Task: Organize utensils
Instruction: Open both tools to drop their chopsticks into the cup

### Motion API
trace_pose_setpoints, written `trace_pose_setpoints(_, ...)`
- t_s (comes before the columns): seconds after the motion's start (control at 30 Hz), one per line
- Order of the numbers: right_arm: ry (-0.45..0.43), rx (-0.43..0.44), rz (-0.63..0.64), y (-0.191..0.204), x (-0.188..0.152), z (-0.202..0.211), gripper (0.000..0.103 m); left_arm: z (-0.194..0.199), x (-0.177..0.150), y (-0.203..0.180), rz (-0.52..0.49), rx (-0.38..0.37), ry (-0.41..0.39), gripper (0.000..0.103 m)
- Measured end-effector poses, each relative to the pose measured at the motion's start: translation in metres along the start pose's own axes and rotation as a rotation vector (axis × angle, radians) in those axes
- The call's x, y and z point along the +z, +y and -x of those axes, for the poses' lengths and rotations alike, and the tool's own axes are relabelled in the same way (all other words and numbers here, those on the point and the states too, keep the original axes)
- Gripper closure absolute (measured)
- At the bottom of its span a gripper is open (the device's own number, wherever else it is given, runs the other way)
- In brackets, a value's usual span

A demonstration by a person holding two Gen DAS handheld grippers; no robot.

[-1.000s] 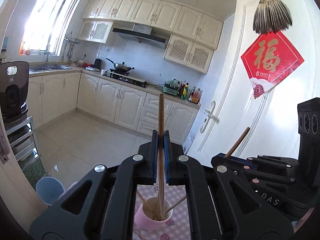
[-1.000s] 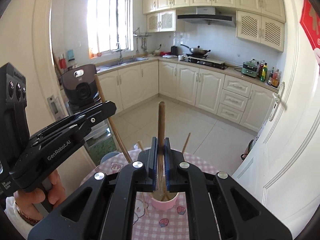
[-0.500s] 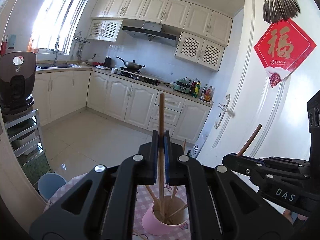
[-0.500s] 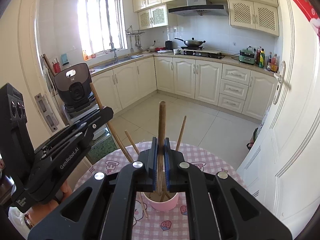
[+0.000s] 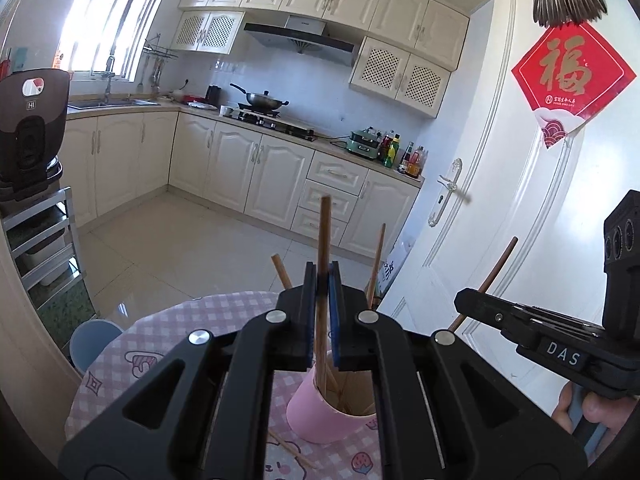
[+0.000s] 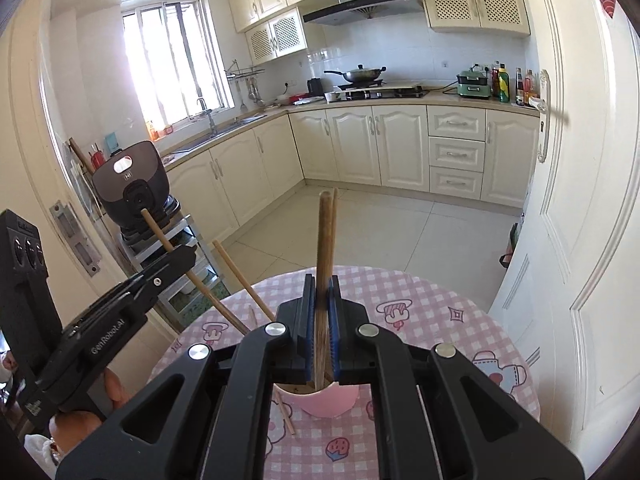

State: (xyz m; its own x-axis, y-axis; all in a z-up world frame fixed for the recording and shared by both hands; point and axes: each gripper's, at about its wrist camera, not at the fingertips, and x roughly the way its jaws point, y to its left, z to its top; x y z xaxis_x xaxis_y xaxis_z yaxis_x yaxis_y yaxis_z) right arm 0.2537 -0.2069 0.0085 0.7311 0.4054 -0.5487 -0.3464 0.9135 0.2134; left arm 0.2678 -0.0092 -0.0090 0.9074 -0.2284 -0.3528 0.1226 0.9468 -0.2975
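A pink cup [image 5: 326,416] stands on the round table with the pink checked cloth [image 5: 132,364]. My left gripper [image 5: 323,280] is shut on a brown chopstick [image 5: 323,236] whose lower end is inside the cup. My right gripper [image 6: 321,286] is shut on another brown chopstick [image 6: 323,232], also reaching down into the pink cup [image 6: 328,400]. Two lighter chopsticks [image 5: 376,256] lean in the cup. The right gripper also shows in the left wrist view [image 5: 476,300], and the left gripper in the right wrist view [image 6: 176,256].
A loose chopstick [image 6: 286,414] lies on the cloth left of the cup. A white door [image 6: 580,240] is close on the right. A metal rack with a dark appliance [image 6: 134,184] stands left of the table. A blue bin [image 5: 90,338] sits on the floor.
Both grippers have sunk lower with their chopsticks, and more of the table and cup now shows. The chopstick tips have gone deeper into the cup.
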Motion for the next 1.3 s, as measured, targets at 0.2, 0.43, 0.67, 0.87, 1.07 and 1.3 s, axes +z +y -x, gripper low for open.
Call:
trace_pose_setpoints(0.2,0.012,0.008,-0.015,-0.003,-0.006,-0.001,0.098,-0.001,-0.004,-0.001,-0.018,-0.001,0.043,0.095)
trace_pose_setpoints(0.43,0.013,-0.003,-0.009,-0.002,-0.009,0.003,0.095,0.009,-0.008,-0.006,-0.050,0.027,0.062,0.035)
trace_pose_setpoints(0.67,0.019,0.015,-0.010,0.004,-0.014,0.011,0.095,0.025,-0.010,-0.004,-0.066,0.050,0.075,0.029)
trace_pose_setpoints(0.87,0.021,0.004,-0.004,0.012,-0.021,0.018,0.086,0.045,-0.013,0.004,-0.059,0.067,0.091,0.023)
trace_pose_setpoints(1.07,0.039,0.025,0.016,0.023,-0.037,0.030,0.084,0.068,-0.023,0.016,-0.077,0.078,0.127,0.020)
trace_pose_setpoints(1.3,0.122,0.082,0.073,0.053,-0.074,0.020,0.084,0.075,-0.058,0.043,-0.051,0.098,0.290,0.020)
